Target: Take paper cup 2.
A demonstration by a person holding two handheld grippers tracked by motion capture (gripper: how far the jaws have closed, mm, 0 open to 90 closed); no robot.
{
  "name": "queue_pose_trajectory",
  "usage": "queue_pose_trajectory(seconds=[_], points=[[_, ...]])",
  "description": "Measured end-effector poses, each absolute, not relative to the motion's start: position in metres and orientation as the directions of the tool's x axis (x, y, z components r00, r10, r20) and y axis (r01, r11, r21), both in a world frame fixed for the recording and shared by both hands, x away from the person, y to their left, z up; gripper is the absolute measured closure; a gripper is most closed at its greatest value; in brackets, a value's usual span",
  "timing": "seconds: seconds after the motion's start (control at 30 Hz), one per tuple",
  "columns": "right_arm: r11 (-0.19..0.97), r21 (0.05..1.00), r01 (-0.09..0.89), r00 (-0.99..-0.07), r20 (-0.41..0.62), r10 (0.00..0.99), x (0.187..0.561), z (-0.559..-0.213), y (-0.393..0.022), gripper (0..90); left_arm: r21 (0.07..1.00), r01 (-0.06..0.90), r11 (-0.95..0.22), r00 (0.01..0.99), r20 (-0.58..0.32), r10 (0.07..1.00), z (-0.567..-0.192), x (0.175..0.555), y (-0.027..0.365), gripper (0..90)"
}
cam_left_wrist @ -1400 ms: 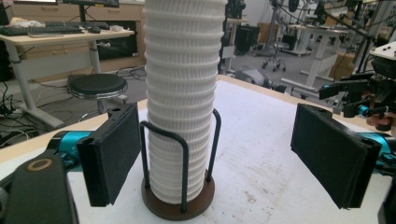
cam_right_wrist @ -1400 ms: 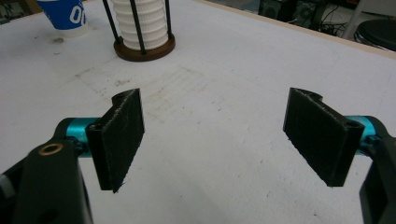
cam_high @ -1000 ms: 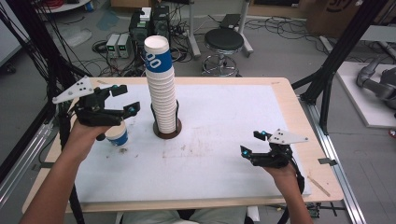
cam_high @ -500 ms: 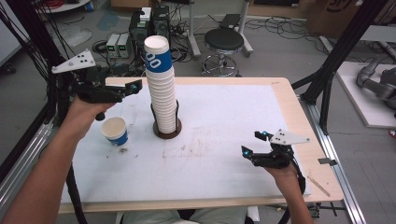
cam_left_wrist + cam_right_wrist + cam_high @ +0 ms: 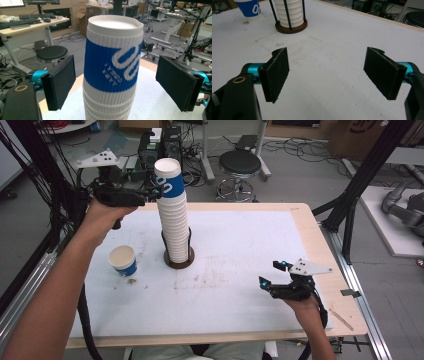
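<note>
A tall stack of white ribbed paper cups (image 5: pixel 176 220) stands in a wire holder with a round brown base (image 5: pixel 179 261) at the table's middle left. Its top cup (image 5: pixel 113 62) has a blue band with white lettering. My left gripper (image 5: pixel 152 194) is level with that top cup, and its pads (image 5: pixel 60 82) stand open on either side with a gap to the cup wall. A single blue-and-white cup (image 5: pixel 123 260) stands upright on the mat left of the holder. My right gripper (image 5: pixel 270 275) hovers open and holds nothing near the front right of the table.
A white mat (image 5: pixel 250 235) covers the wooden table, with smudges in front of the holder. In the right gripper view the holder base (image 5: pixel 291 27) and the single cup (image 5: pixel 249 8) lie far ahead. A stool (image 5: pixel 240 165) and cables are on the floor behind the table.
My left gripper has risen from beside the single cup and moved right to the top of the stack. The single cup stays on the mat. The right gripper has not moved.
</note>
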State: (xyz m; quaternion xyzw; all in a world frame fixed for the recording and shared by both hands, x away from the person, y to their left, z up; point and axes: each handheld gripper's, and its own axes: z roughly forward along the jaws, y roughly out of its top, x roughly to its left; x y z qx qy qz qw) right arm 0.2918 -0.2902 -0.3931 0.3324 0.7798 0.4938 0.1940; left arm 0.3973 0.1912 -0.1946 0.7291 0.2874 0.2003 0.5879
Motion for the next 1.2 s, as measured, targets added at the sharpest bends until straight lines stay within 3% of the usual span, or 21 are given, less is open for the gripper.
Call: queue_pose_trajectory(seconds=[0.37,0.73,1.2], points=[[0.292,0.899,0.327,-0.704,0.025,0.710,0.291,-0.393,-0.291,21.0,0.965,0.195,-0.174,0.759,-0.036,0.651,-0.187,0.412,0.172,16.3],[0.293,0.899,0.325,-0.706,0.025,0.708,0.291,-0.393,-0.291,21.1,0.964,0.175,-0.199,0.756,-0.002,0.654,-0.182,0.420,0.160,25.9],[0.288,0.897,0.334,-0.703,0.034,0.711,0.291,-0.393,-0.291,21.1,0.969,0.158,-0.192,0.752,0.008,0.659,-0.171,0.417,0.159,27.9]])
